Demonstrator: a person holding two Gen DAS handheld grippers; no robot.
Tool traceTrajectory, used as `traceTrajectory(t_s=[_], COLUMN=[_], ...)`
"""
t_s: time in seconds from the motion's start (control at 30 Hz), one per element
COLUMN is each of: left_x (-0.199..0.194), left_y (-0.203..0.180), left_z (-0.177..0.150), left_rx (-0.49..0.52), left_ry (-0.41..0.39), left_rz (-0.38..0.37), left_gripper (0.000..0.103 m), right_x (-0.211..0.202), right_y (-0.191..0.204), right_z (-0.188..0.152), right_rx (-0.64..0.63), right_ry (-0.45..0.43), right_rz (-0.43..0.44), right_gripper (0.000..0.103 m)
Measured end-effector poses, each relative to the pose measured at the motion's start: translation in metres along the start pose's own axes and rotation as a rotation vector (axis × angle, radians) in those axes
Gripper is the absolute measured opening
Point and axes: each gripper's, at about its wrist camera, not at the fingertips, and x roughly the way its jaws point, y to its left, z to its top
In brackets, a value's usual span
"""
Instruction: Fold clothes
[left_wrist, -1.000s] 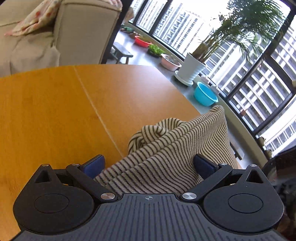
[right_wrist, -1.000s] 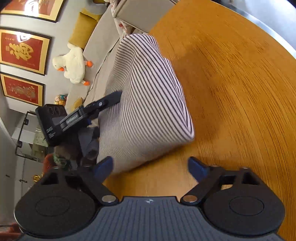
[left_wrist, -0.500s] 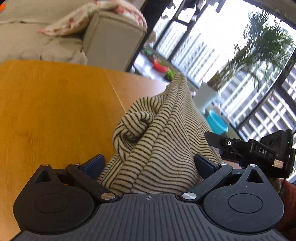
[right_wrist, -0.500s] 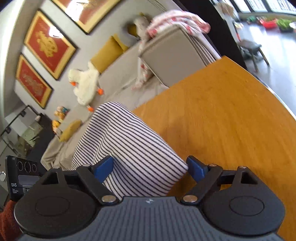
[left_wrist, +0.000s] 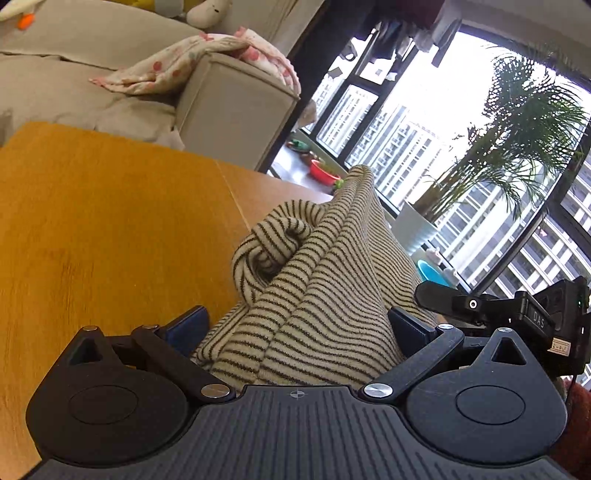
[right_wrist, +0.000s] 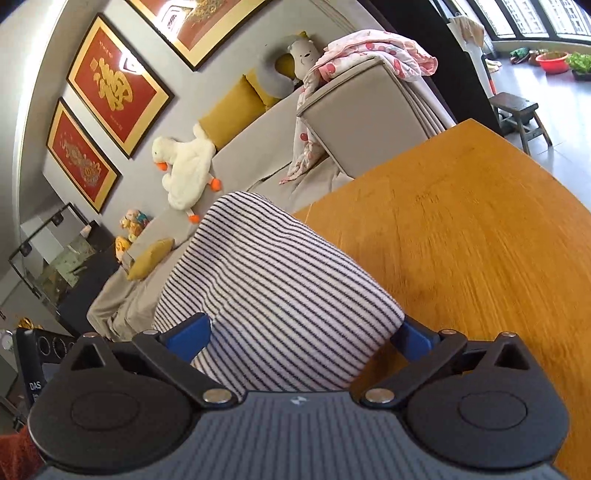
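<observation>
**Both grippers hold the striped garment above the wooden table**

Your left gripper (left_wrist: 297, 325) sits at six o'clock in its own view. Its blue pads (left_wrist: 188, 326) are set wide, with a thick bunch of cream knit garment with thin dark stripes (left_wrist: 314, 288) filling the gap between them. The cloth touches both pads, so the left tool is pinching the garment. From there the fabric rises toward twelve o'clock in a ridge, and a rolled fold curls at ten o'clock from the pads. The orange-brown wooden table (left_wrist: 110, 229) spreads from nine to eleven o'clock. At three o'clock the black body of your right gripper (left_wrist: 517, 314) shows beside the cloth.

In the right wrist view, your right gripper (right_wrist: 301, 339) also has its blue pads (right_wrist: 190, 332) wide apart, pressed against a rounded bundle of the same garment (right_wrist: 280, 302), which fills the whole gap. The bundle extends toward eleven o'clock. The table (right_wrist: 480, 240) lies from one to four o'clock.

Beyond the table stands a beige fabric sofa (right_wrist: 365, 114) with a white plush duck (right_wrist: 184, 162) lying on it.
</observation>
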Motion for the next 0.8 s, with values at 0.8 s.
traceTrajectory(t_s=[0.8], left_x=[-0.069], left_y=[-0.066], left_z=[0.027], left_rx=[0.131], left_ry=[0.002], left_rz=[0.118], left_gripper=[0.103], right_x=[0.013], right_y=[0.018], right_z=[0.009], right_rx=[-0.177], right_ry=[0.173], right_rz=[-0.010], right_gripper=[0.103])
